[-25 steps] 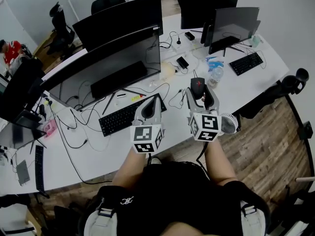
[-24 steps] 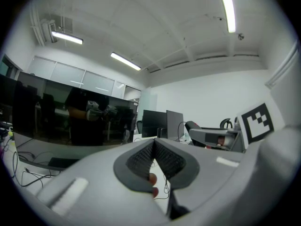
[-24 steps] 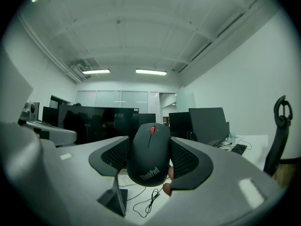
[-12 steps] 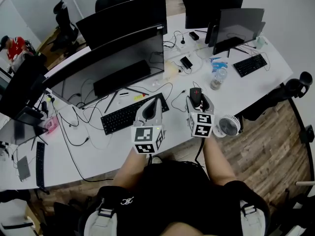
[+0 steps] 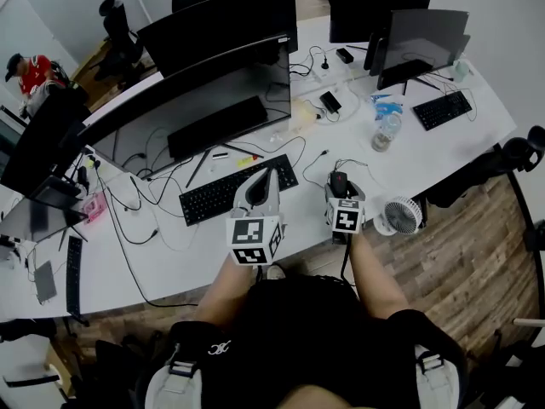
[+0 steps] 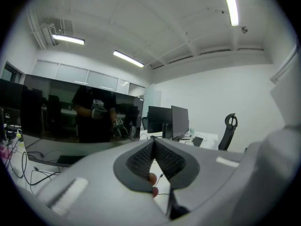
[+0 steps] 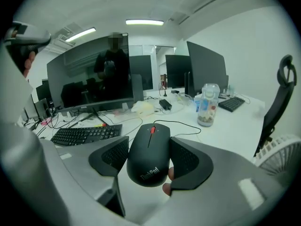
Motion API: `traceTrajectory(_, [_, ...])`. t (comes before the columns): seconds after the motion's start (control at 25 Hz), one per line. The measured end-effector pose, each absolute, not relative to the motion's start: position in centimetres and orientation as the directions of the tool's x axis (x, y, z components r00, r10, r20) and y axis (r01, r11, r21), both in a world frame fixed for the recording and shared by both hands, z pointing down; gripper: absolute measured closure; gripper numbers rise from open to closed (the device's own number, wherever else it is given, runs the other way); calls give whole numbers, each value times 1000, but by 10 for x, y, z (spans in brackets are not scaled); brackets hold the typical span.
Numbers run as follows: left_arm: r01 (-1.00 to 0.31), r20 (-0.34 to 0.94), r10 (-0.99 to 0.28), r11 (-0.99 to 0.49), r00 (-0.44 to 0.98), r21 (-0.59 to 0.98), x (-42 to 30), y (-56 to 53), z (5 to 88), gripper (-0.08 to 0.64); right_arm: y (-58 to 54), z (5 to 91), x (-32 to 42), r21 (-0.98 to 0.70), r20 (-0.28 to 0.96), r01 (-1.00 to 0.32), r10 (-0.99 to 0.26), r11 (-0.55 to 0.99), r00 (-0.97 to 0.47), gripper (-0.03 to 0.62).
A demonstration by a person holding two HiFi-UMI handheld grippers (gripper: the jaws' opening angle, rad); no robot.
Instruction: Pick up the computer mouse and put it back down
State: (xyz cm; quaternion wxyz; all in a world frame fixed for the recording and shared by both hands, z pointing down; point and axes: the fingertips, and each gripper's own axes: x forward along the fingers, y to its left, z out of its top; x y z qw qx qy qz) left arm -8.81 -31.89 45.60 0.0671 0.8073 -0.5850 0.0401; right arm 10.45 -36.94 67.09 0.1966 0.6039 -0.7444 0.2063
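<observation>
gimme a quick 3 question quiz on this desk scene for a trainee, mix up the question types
1. True or false: the left hand-held gripper grips the black computer mouse.
2. In the head view, on which side of the right hand-held gripper does the white round desk fan stand? A: left. B: right. C: far beyond it.
3. Fill in: the mouse's scroll wheel is coloured ____.

Key: 1 false, the right one grips it; 2 B; 3 red.

Head view: overhead, steeply down onto table (image 5: 434, 156).
Left gripper view: near level, facing monitor (image 6: 70, 112).
Right gripper view: close, low over table.
Shared: keyboard (image 7: 87, 134).
</observation>
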Motion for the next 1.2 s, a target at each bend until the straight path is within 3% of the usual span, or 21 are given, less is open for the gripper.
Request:
traceTrajectory(0.28, [-953,145,-942,-299,304,52,-90,-313,455,509,-349,767,109,-81,716,-979,-672,186,-187,311])
traceTrajectory(0.6, [-960,147,-949,-271,279,74,-103,-308,455,509,-349,771,109,-72,698,-984,-696,166,-169,311])
traceTrajectory(0.76, [-961,140,-952,-263,272,82,-108,-308,454,509,-359,732,112,-67,585,-986,-794,155,-165,308])
traceTrajectory(0.92, [-959,135,-951,-269,279,88,-105,-310,455,509,-368,651,109,-112,391,-976,-895,186,-216,322])
traceTrajectory(1.04, [-955,130,-948,-282,292,88,-99,-313,453,509,-370,564,109,-135,196,-965,-949,223,-247,382])
traceTrajectory(1.2, [-947,123,-940,-311,319,82,-86,-316,451,509,-356,450,115,-101,-65,-968,-972,230,-224,582])
